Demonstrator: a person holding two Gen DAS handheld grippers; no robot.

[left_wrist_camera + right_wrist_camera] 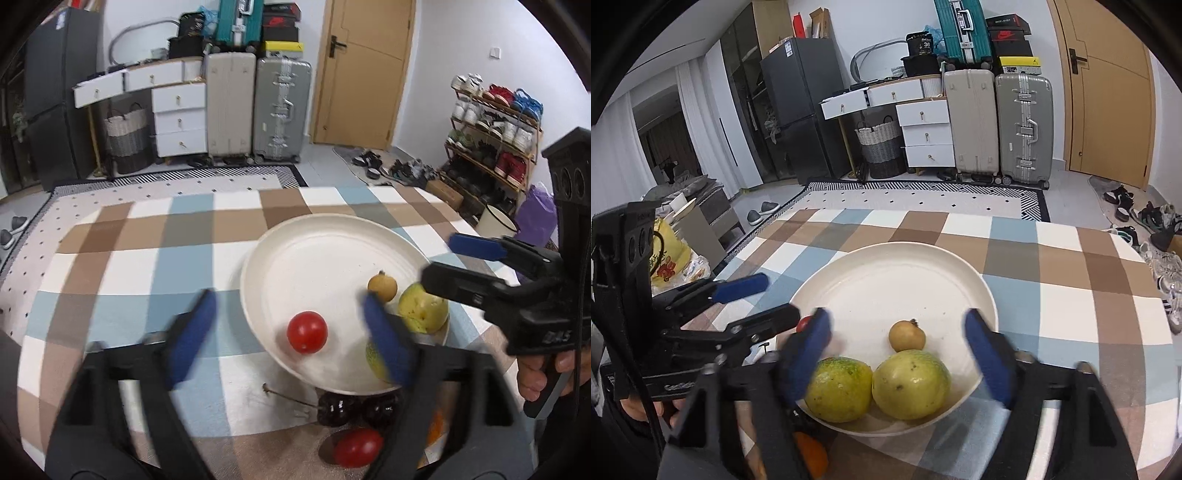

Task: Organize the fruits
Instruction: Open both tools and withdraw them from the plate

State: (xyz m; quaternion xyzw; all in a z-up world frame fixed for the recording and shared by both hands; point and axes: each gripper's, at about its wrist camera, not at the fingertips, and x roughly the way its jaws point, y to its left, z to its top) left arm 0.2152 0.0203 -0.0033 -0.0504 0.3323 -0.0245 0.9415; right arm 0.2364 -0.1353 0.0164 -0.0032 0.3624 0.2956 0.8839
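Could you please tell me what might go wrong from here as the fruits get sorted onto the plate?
1. The tomato sits loose near the plate rim beside the open left gripper; a nudge could roll it off.
2. The cherries lie tight against the plate edge, so gripping them may shove the plate.
3. Both grippers crowd the plate and could collide.

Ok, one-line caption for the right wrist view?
Open right gripper over a white plate holding two yellow-green fruits and a longan.
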